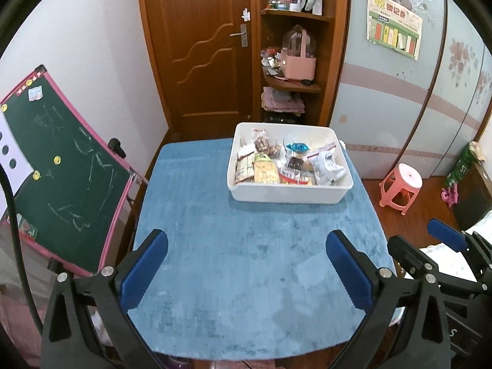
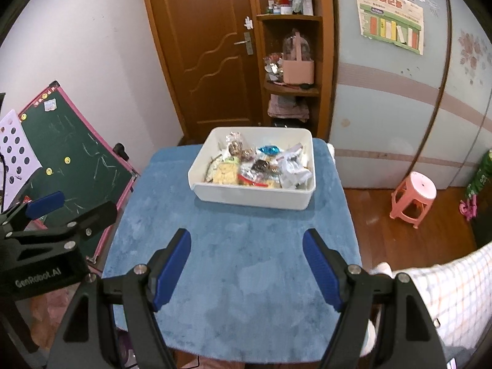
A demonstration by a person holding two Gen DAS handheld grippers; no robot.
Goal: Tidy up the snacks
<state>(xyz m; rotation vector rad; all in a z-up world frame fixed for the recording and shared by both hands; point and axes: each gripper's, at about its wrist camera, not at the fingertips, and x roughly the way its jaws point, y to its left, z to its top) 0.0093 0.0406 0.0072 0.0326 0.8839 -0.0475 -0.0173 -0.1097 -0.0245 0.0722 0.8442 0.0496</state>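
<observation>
A white rectangular bin point(image 1: 287, 193) point(image 2: 250, 198) stands at the far end of a blue-covered table point(image 1: 246, 261) point(image 2: 233, 246). Several packaged snacks point(image 1: 289, 163) point(image 2: 258, 166) fill it, among them a blue foil wrapper and clear bags. My left gripper point(image 1: 246, 249) hovers over the near part of the table, jaws wide apart, nothing between them. My right gripper point(image 2: 247, 246) is likewise open and empty, well short of the bin. Each gripper shows at the edge of the other's view: the right gripper point(image 1: 446, 236) and the left gripper point(image 2: 46, 206).
A green chalkboard point(image 1: 61, 169) point(image 2: 70, 160) with a pink frame leans left of the table. A wooden door point(image 1: 203, 46) and a corner shelf point(image 1: 292, 61) stand behind. A pink stool point(image 1: 399, 187) point(image 2: 413, 198) sits on the wooden floor at right. Checked fabric point(image 2: 455, 295) lies near right.
</observation>
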